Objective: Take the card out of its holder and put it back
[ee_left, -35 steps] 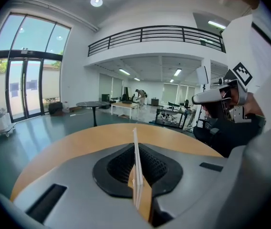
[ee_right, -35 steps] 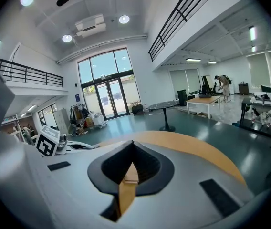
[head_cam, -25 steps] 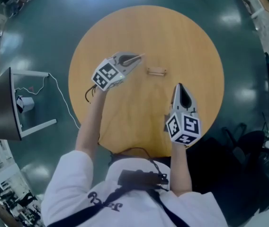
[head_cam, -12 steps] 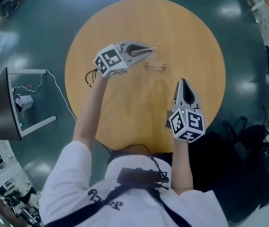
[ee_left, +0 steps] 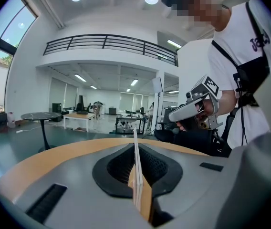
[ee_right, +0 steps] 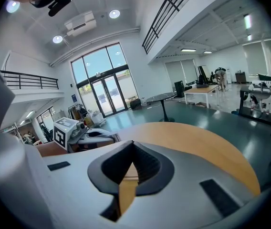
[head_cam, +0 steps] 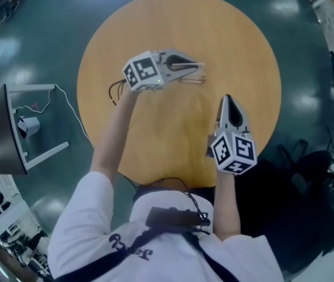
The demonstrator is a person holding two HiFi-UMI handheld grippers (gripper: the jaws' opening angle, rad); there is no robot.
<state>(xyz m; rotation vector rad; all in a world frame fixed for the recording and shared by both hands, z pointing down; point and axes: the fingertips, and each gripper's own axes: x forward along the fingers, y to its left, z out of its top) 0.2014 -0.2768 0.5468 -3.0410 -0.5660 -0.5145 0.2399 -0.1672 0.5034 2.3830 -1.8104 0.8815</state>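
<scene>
Item 1: L gripper (head_cam: 198, 68), jaws narrow, clamped on card (ee_left: 136, 163), which is held edge-on & upright betw. the pads; tips over holder (head_cam: 191, 79) near centre of table (head_cam: 155, 16). Item 2: R gripper (head_cam: 227, 101), jaws together w/ nothing betw. them, over table's near-R part, apart from holder & L gripper.
</scene>
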